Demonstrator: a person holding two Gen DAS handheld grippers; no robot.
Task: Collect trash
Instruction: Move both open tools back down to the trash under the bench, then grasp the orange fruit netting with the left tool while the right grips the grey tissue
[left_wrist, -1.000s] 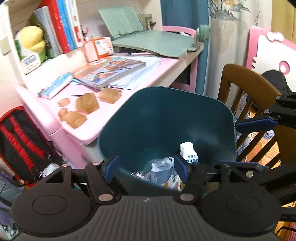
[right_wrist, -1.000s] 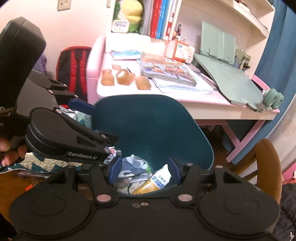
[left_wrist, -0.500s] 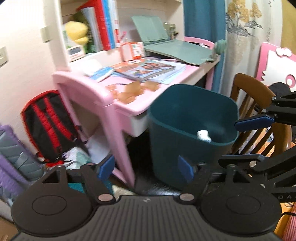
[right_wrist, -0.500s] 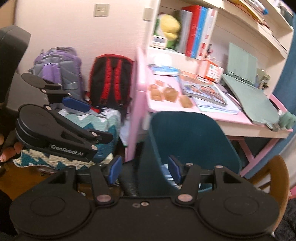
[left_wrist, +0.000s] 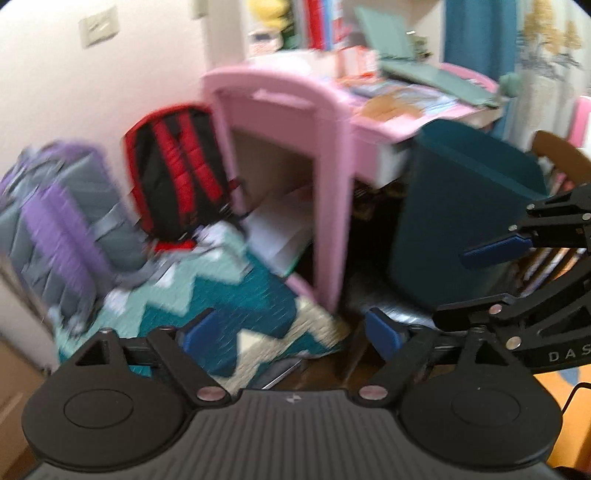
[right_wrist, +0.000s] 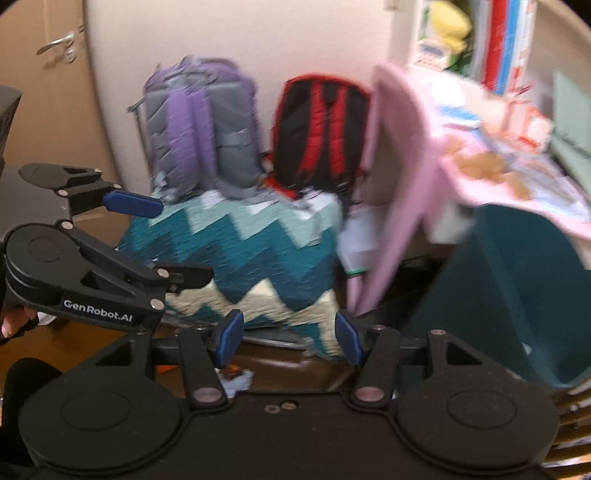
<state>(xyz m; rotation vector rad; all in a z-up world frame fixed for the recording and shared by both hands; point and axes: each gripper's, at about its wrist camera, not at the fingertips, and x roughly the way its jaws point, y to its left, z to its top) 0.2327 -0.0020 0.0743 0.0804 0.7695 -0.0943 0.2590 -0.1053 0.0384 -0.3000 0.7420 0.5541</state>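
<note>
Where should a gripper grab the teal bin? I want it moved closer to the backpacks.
Probably the teal bin is best taken by its top rim, from above: one finger inside, one outside. Its walls look broad and smooth, too wide for the open right gripper.

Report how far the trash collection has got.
Done: cannot confirm; the teal bin's inside is blurred. In hand: nothing; the left claw and right claw are both open and empty. Left: small scraps on the floor beneath the right claw may be next.
</note>
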